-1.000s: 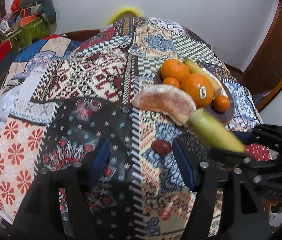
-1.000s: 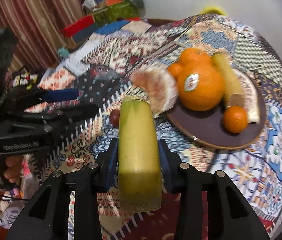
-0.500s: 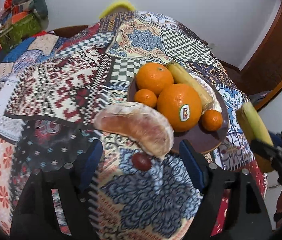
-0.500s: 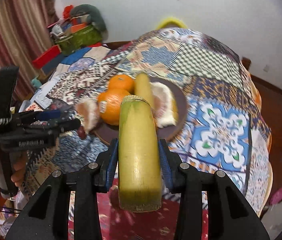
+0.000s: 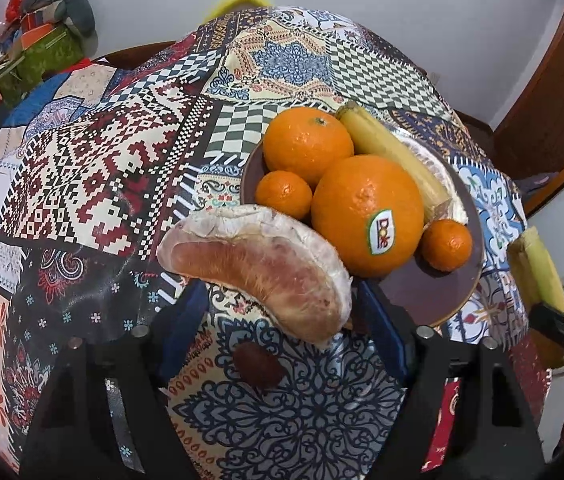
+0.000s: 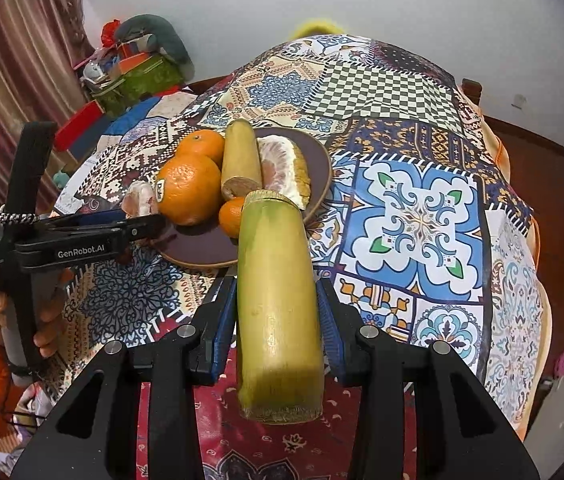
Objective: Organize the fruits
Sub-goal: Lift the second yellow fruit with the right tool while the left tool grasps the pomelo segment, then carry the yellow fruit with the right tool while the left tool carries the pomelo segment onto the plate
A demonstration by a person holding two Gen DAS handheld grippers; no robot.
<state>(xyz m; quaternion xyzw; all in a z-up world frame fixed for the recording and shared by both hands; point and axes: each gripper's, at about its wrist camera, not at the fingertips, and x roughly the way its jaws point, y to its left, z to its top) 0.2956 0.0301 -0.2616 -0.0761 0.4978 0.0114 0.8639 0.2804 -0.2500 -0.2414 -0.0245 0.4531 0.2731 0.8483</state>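
Left tool [image 5: 282, 312] over the patterned surface [image 5: 93, 168], jaws just closing, pads not pressing anything. A pomelo wedge [image 5: 257, 268] lies between the fingers near the tips; a dark red date [image 5: 257, 364] sits lower between them. Just beyond the tips, a brown plate [image 5: 422, 292] carries oranges and sugarcane. Far right, the right tool [image 5: 562, 320] holds a sugarcane piece [image 5: 538, 272].

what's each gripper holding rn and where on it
The right gripper clamps the yellow-green stalk piece around its middle. The left gripper straddles the pomelo segment without holding it.
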